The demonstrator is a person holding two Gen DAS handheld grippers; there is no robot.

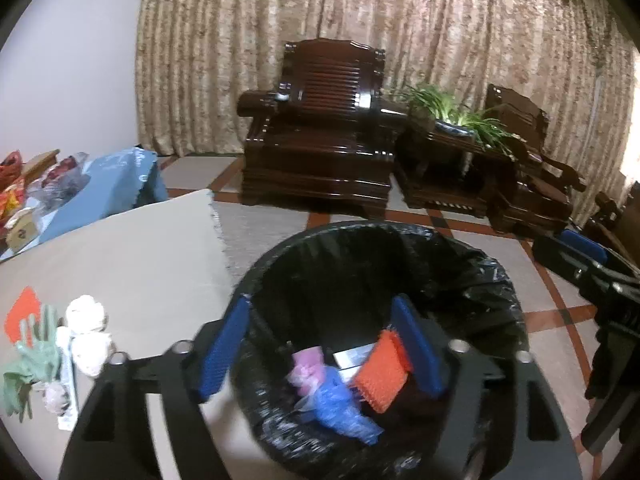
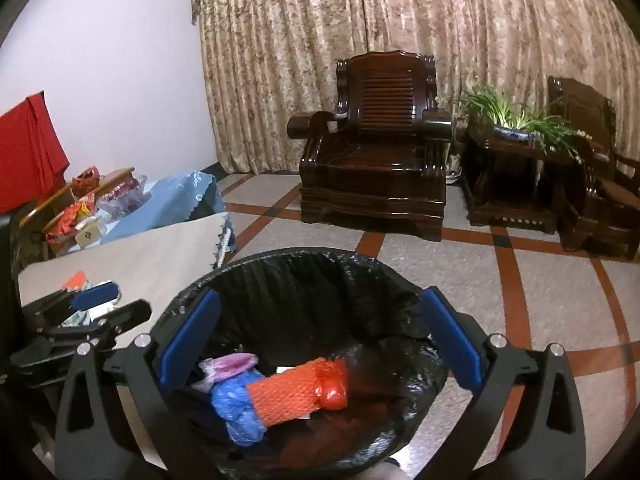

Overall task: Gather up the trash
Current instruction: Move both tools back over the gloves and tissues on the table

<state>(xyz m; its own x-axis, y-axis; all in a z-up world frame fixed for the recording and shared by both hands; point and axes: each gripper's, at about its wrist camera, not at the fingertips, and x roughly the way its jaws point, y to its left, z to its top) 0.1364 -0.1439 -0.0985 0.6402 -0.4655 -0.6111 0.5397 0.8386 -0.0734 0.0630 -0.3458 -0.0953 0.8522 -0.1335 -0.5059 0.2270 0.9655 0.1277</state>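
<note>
A bin lined with a black bag (image 1: 460, 264) (image 2: 280, 264) stands beside the table. Inside lie an orange foam net (image 1: 380, 380) (image 2: 292, 392), a blue plastic bag (image 1: 340, 408) (image 2: 236, 408) and a pink bag (image 1: 306, 368) (image 2: 232, 362). My left gripper (image 1: 320, 344) is open and empty over the bin. My right gripper (image 2: 320, 340) is open and empty over the bin too. On the table (image 1: 140, 252) remain an orange piece (image 1: 22, 316), a green glove (image 1: 32, 360) and crumpled white tissues (image 1: 86, 336).
A blue cloth (image 1: 108, 188) with snack packets (image 2: 72, 212) lies at the table's far end. Dark wooden armchairs (image 2: 376, 160) and a plant stand (image 2: 516, 160) stand on the tiled floor before curtains. The right gripper's body (image 1: 600, 280) shows at the left view's right edge.
</note>
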